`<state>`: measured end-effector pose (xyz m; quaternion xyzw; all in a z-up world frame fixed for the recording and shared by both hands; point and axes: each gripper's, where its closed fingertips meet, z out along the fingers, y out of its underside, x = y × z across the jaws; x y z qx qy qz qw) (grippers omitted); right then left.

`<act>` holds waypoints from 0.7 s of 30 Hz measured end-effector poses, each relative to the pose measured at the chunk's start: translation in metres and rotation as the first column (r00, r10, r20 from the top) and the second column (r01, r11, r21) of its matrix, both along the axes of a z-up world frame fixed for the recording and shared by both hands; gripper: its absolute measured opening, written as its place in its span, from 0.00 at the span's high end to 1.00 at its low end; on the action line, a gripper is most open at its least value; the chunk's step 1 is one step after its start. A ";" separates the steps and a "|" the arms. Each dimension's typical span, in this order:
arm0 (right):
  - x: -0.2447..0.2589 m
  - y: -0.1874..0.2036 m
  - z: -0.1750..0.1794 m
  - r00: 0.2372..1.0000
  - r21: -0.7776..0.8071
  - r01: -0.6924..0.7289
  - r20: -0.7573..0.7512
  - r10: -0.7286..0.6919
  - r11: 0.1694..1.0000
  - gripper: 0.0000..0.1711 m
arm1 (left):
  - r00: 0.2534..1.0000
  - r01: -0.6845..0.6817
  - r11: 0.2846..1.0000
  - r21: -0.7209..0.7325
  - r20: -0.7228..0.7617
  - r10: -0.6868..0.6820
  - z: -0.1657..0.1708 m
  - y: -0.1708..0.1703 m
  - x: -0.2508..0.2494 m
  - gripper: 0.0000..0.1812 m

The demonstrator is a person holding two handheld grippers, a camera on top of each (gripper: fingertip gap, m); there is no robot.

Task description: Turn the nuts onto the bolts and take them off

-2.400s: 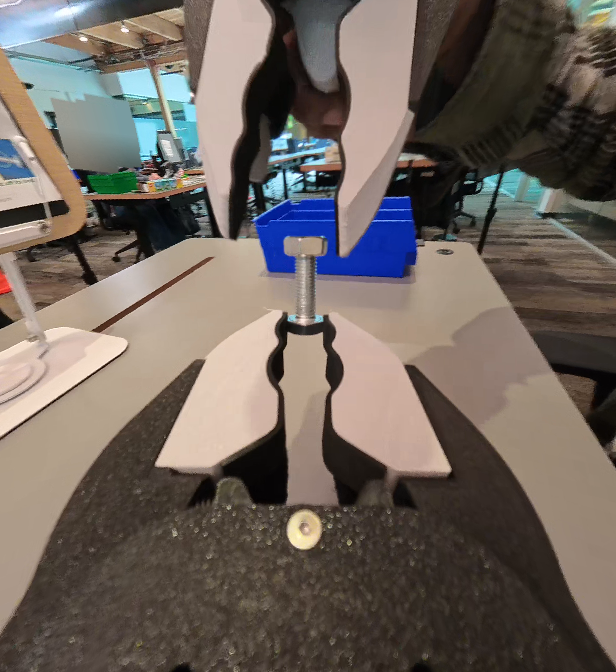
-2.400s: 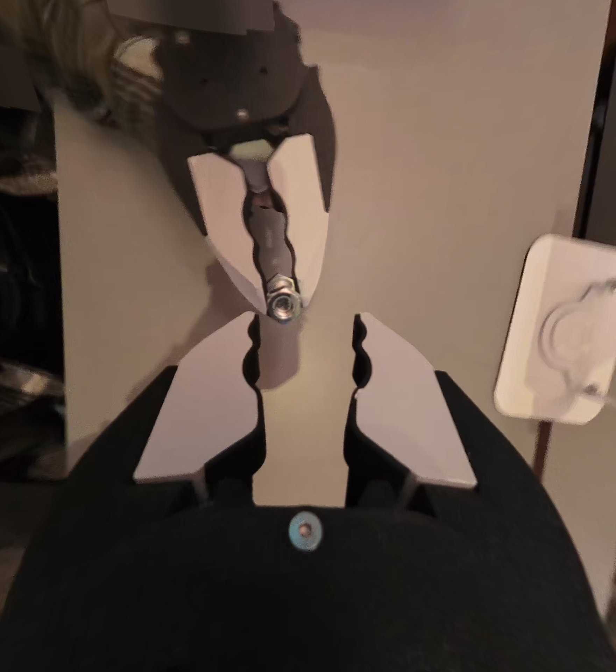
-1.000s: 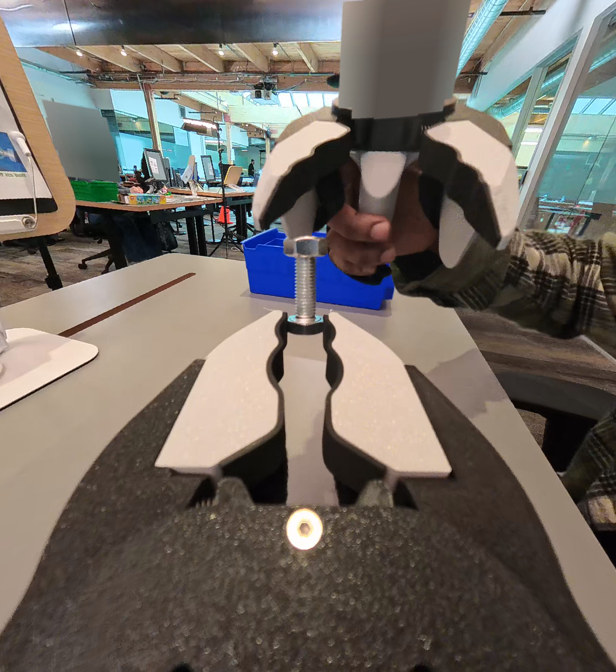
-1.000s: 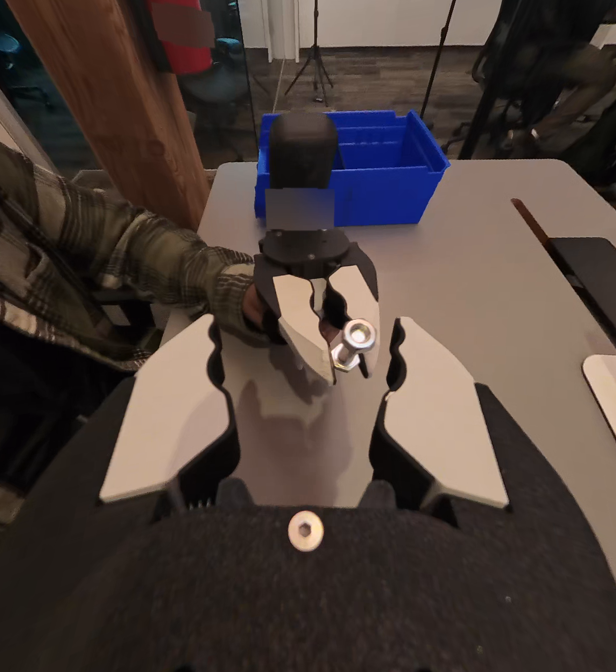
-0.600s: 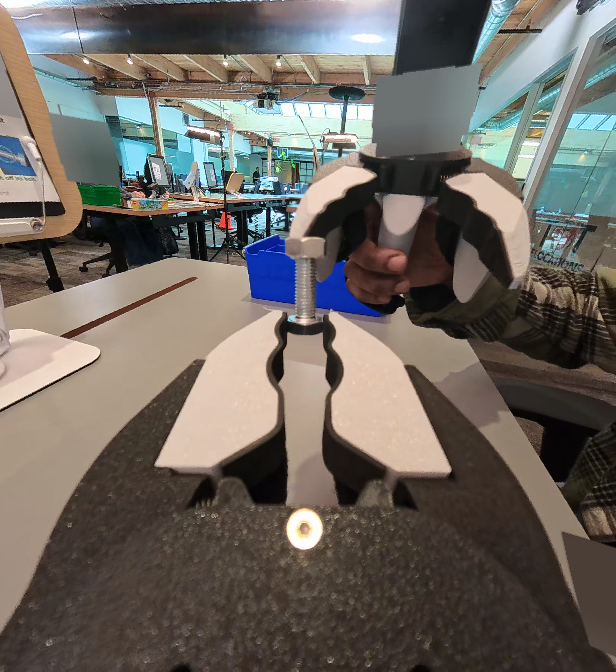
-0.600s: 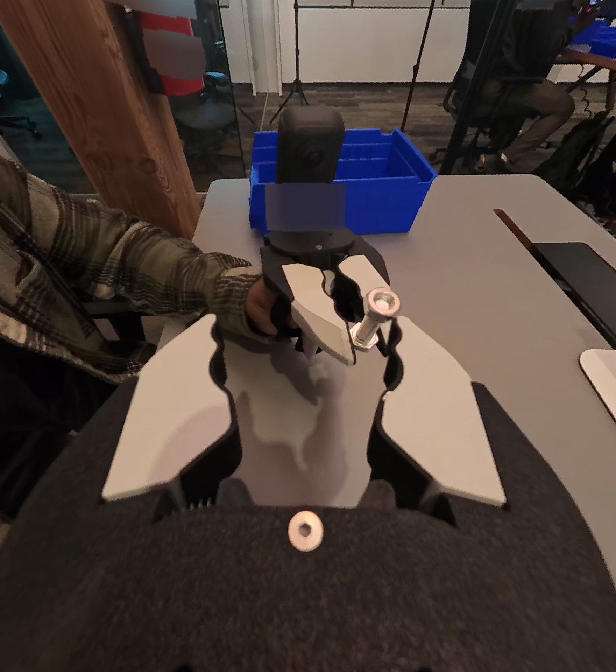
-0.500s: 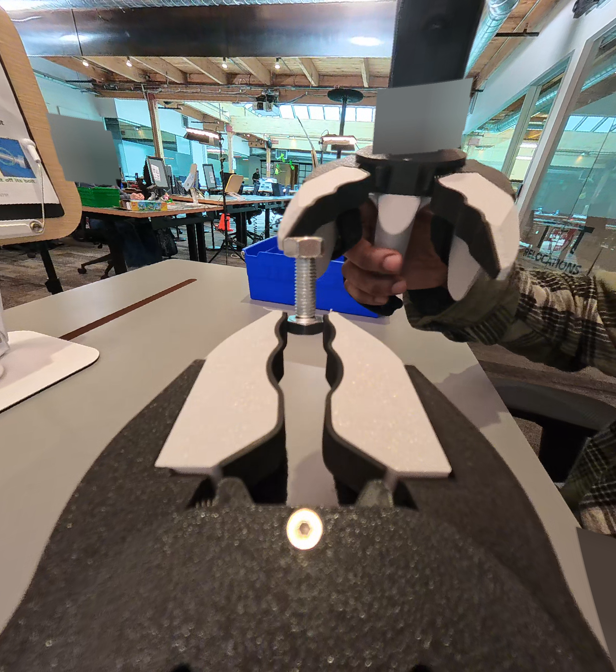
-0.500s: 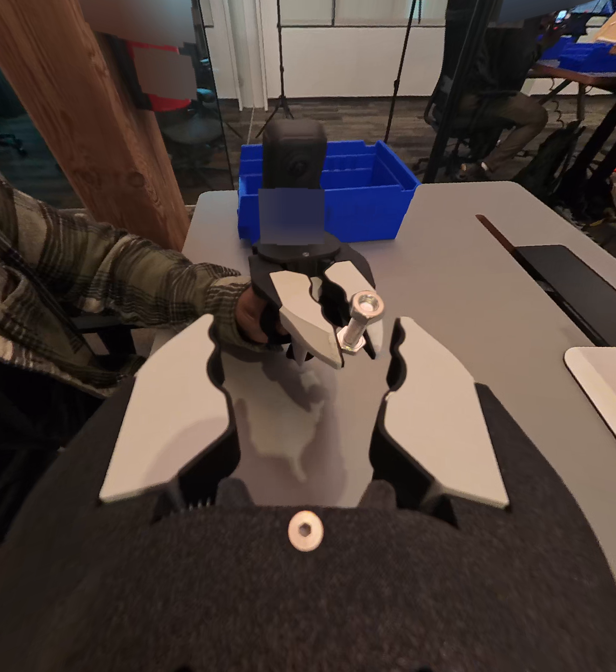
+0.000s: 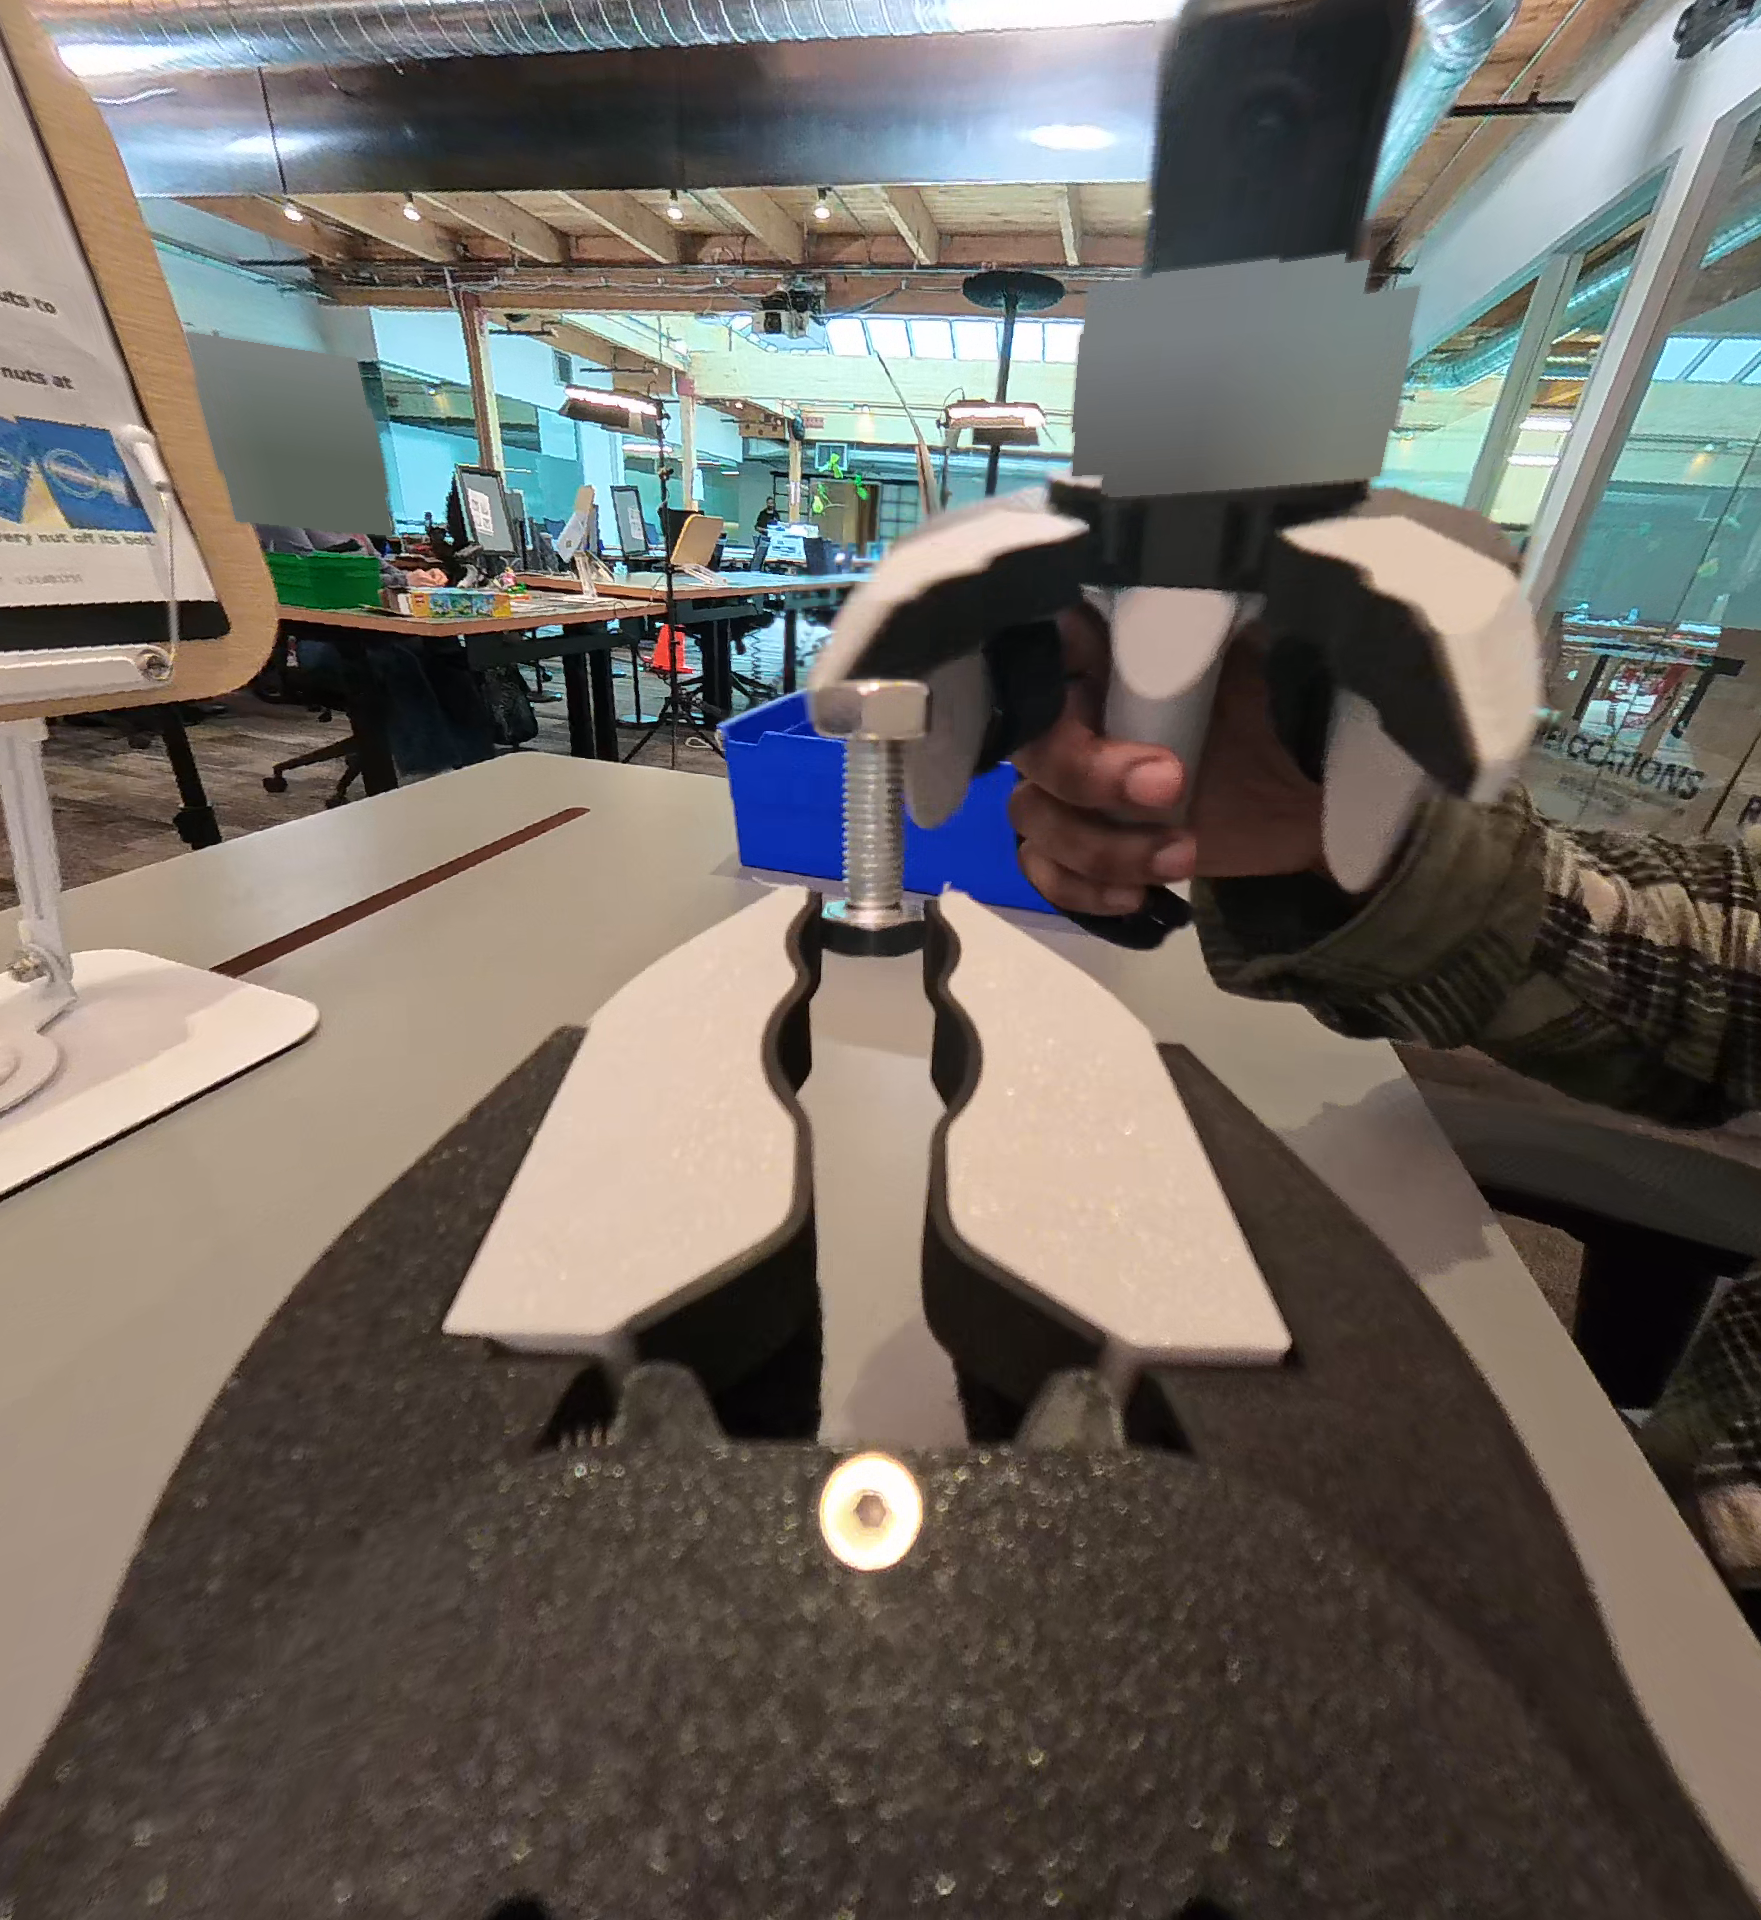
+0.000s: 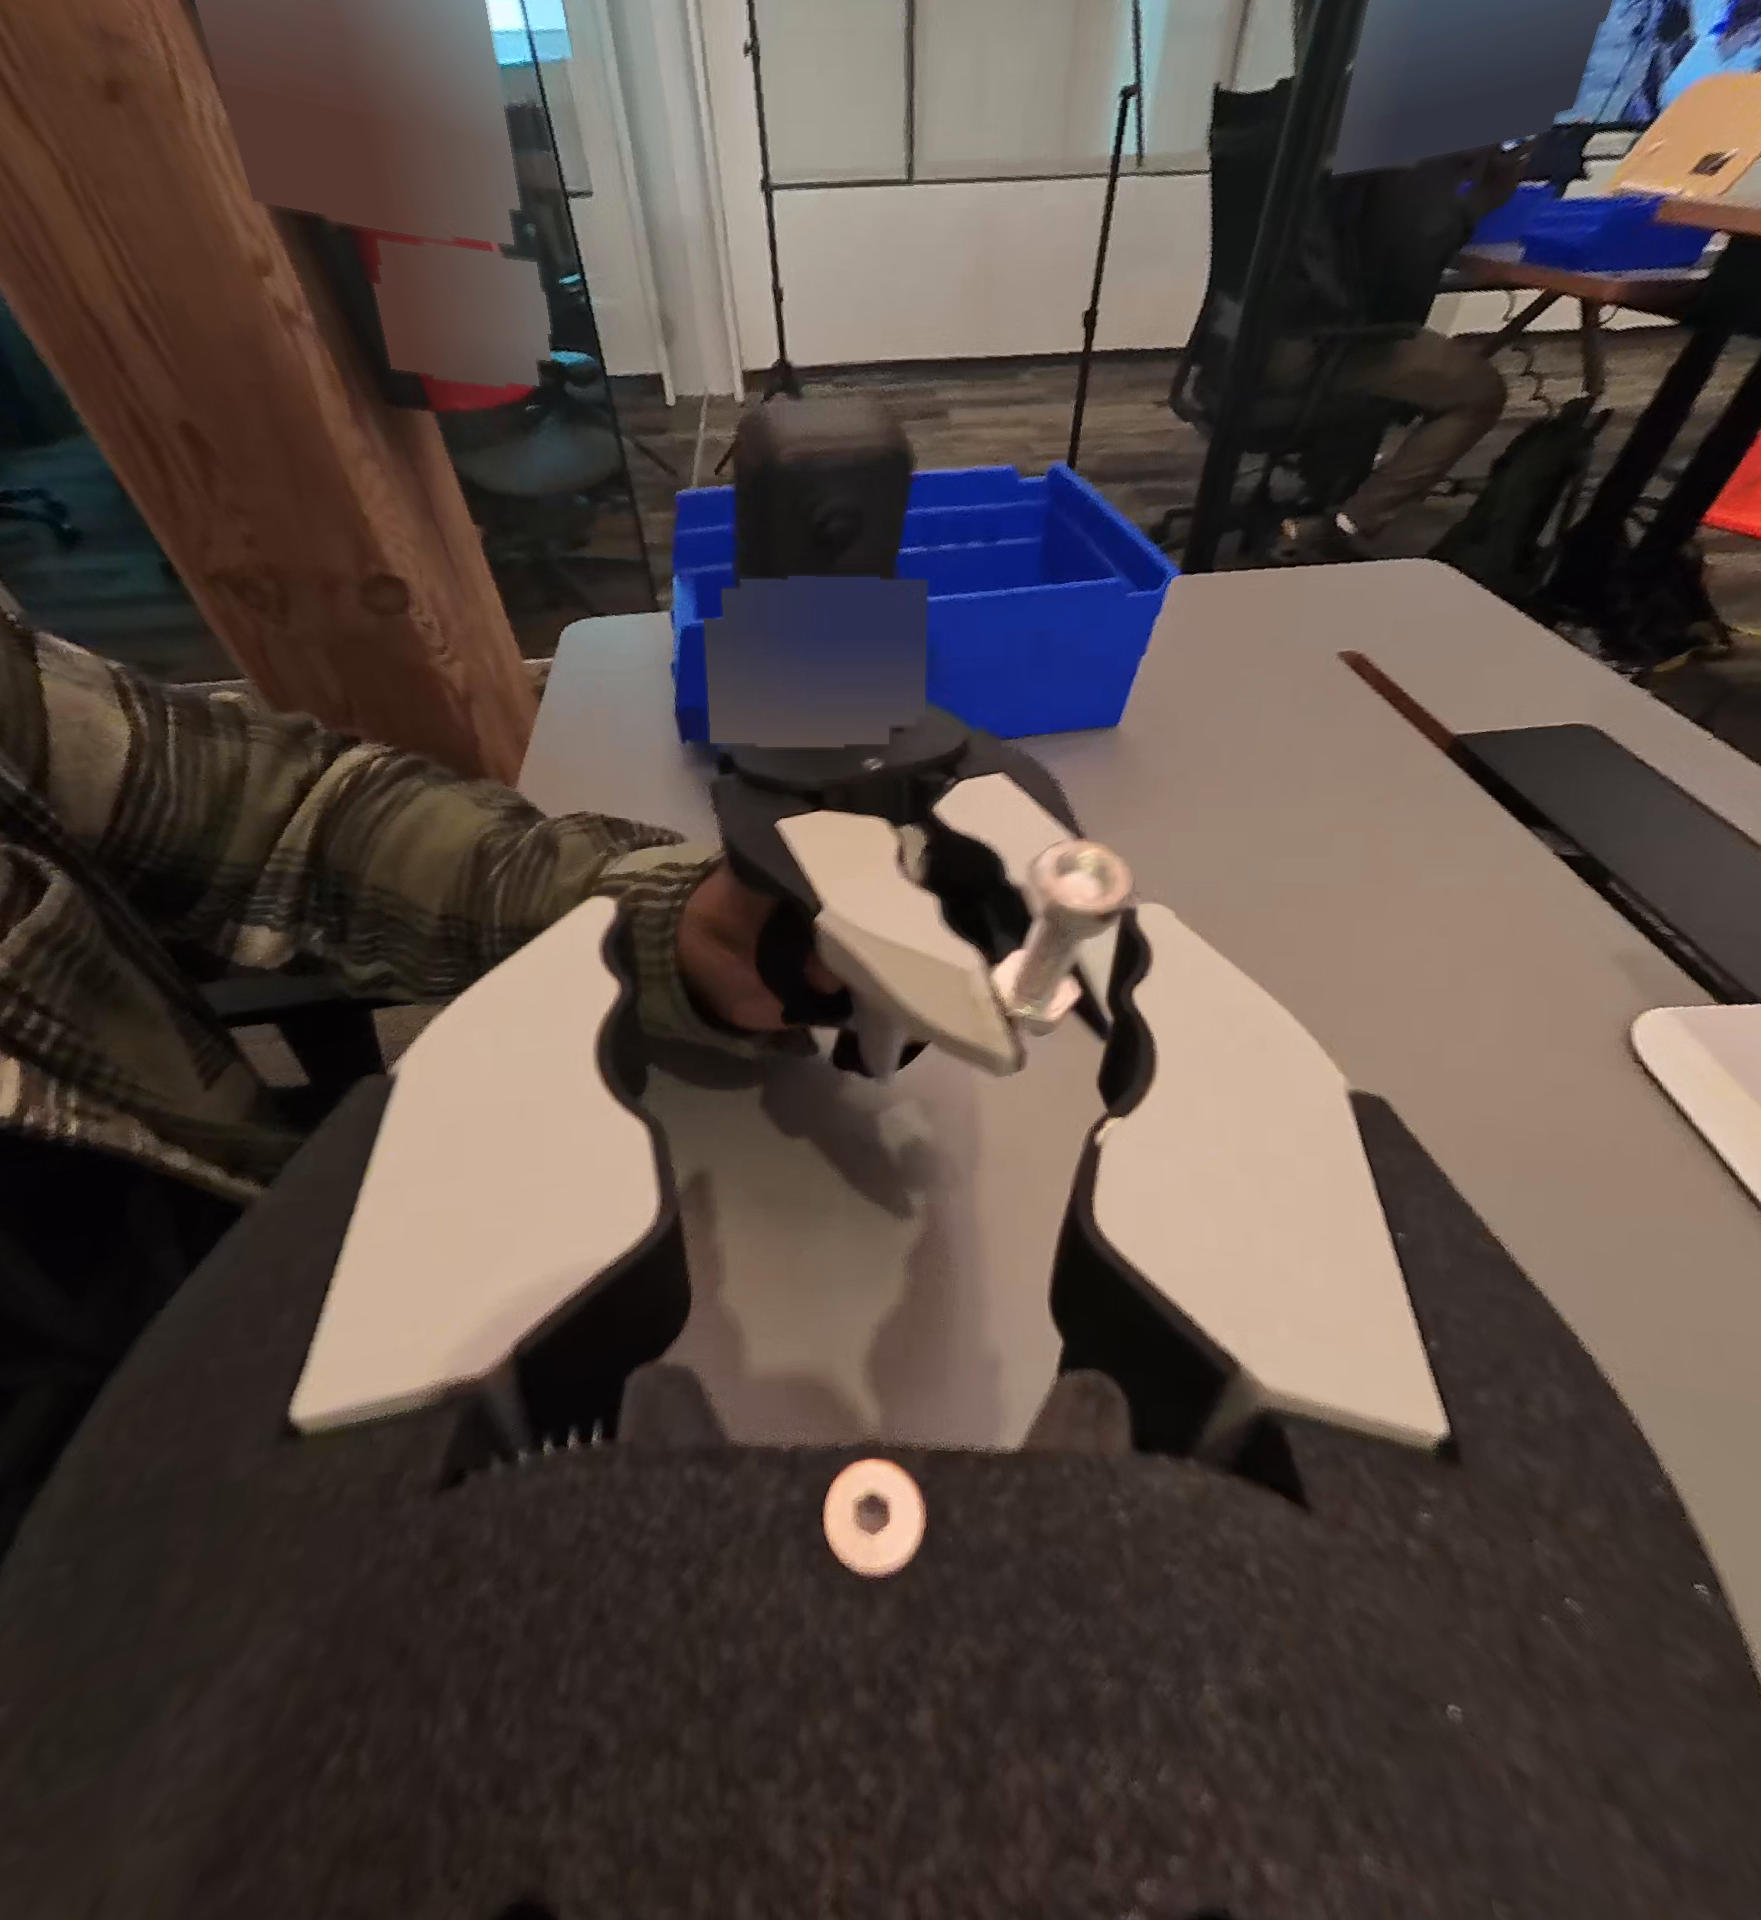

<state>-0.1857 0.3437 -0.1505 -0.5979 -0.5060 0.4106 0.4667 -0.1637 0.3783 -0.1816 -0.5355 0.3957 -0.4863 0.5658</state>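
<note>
In the left wrist view my left gripper [image 9: 871,925] is shut on a steel nut [image 9: 871,914] at its fingertips. A steel bolt [image 9: 873,821] stands upright in the nut, hex head on top. My right gripper [image 9: 1156,810] is held by a hand in a plaid sleeve. It hangs open and empty, just behind and right of the bolt head. In the right wrist view my right gripper [image 10: 871,935] has its jaws wide apart. Beyond them the left gripper [image 10: 1037,1013] holds the nut [image 10: 1037,1003], and the bolt [image 10: 1058,935] leans towards the right finger.
A blue bin [image 9: 782,800] stands at the far end of the grey table [image 9: 232,1195]; it also shows in the right wrist view [image 10: 1042,644]. A stand with a printed sheet [image 9: 55,416] has its white base [image 9: 128,1039] on the left. A wooden post [image 10: 180,364] rises beside the table. Some 5 centimeters of space lies between my two pairs of fingers.
My right gripper has pulled up and away from the bolt head, staying open. The left gripper still holds the nut with the bolt upright.
</note>
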 end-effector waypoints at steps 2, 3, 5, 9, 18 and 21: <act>0.003 -0.010 -0.003 1.000 0.023 0.002 -0.007 -0.002 1.000 0.52 | 1.000 -0.014 1.000 -0.010 0.000 0.014 0.000 0.004 -0.003 0.90; 0.006 -0.011 -0.002 1.000 0.041 0.026 -0.013 -0.026 0.999 0.52 | 1.000 -0.020 1.000 -0.017 0.003 0.020 0.000 0.006 -0.005 0.90; 0.011 -0.001 0.002 0.995 0.076 0.095 -0.018 -0.094 0.993 0.51 | 1.000 -0.015 1.000 -0.025 0.006 0.015 -0.001 0.006 -0.005 0.90; 0.000 0.010 0.004 0.995 0.027 0.092 -0.033 -0.091 0.995 0.48 | 1.000 0.000 1.000 -0.008 -0.012 -0.001 -0.003 0.000 0.002 0.90; 0.008 0.005 0.006 0.962 0.012 0.243 -0.134 -0.239 0.970 0.47 | 1.000 -0.010 1.000 -0.015 -0.005 0.010 -0.002 0.004 -0.002 0.90; -0.002 0.009 0.012 0.963 -0.023 0.203 -0.177 -0.204 0.979 0.47 | 1.000 0.009 1.000 0.001 -0.012 -0.009 -0.003 -0.002 0.003 0.90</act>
